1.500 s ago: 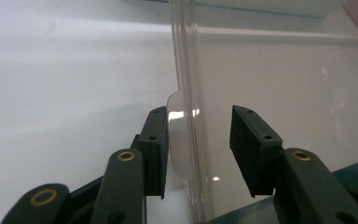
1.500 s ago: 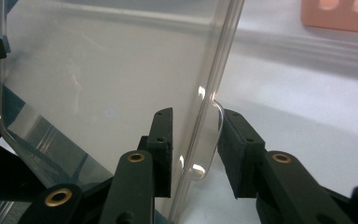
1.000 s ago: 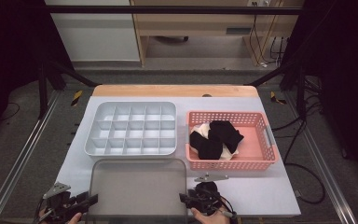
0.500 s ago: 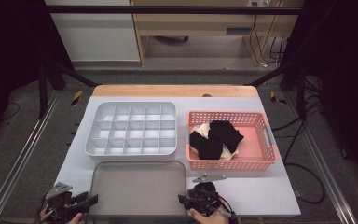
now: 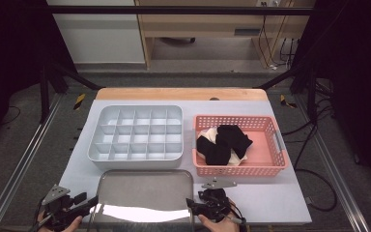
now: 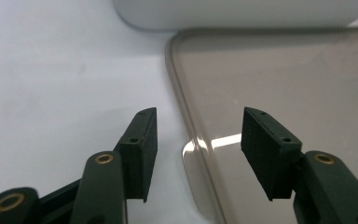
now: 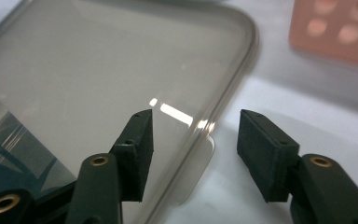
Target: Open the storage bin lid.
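A smoky see-through lid (image 5: pixel 145 191) lies flat at the table's front edge. My left gripper (image 5: pixel 91 203) points at its left edge and my right gripper (image 5: pixel 192 209) at its right edge. In the left gripper view the left gripper (image 6: pixel 198 154) is open, its jaws having just been opening, and the lid (image 6: pixel 284 84) has its rim and a small tab between the pads without touching them. In the right gripper view the right gripper (image 7: pixel 193 154) is open too, also just widened, and straddles the rim of the lid (image 7: pixel 98 70).
A white compartment box (image 5: pixel 137 133) stands behind the lid. To its right a pink basket (image 5: pixel 270 164) holds black and white socks (image 5: pixel 222 142). Bare white tabletop (image 5: pixel 270 198) lies in front of the basket.
The lid's far edge has sunk a little toward the table, and a bright glare now crosses its near part. Both hands have stayed at its sides.
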`<action>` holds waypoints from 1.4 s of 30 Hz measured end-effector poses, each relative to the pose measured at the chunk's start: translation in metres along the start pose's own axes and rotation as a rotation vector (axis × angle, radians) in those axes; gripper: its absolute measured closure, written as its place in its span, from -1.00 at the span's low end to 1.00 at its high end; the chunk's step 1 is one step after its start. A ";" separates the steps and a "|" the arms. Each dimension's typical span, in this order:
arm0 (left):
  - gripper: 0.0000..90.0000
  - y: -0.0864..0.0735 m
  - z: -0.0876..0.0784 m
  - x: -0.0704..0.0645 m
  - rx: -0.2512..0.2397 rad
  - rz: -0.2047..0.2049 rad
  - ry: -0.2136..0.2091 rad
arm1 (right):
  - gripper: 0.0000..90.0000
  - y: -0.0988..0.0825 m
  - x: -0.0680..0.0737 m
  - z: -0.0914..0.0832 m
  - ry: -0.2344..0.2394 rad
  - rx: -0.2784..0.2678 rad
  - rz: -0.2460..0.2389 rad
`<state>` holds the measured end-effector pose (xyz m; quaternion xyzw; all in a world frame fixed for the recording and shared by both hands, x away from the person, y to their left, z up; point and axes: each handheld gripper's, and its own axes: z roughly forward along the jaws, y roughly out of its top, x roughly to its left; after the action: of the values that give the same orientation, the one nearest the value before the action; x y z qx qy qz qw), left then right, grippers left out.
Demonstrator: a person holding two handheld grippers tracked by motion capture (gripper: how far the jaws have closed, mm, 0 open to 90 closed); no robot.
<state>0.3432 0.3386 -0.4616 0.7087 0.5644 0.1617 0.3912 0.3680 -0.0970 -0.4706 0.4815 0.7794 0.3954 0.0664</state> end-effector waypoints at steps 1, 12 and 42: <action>0.00 0.002 -0.001 0.001 -0.013 0.002 -0.001 | -0.01 0.001 0.000 -0.002 0.002 -0.012 -0.007; -0.06 0.039 -0.003 0.001 -0.113 0.036 -0.026 | -0.19 0.024 -0.006 -0.020 0.048 -0.154 -0.063; -0.06 0.049 0.021 -0.031 -0.185 0.119 -0.075 | -0.21 0.094 -0.068 -0.066 -0.063 -0.330 -0.077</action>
<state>0.3809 0.2995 -0.4329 0.7074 0.4889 0.2097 0.4655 0.4378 -0.1671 -0.3809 0.4462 0.7191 0.5000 0.1842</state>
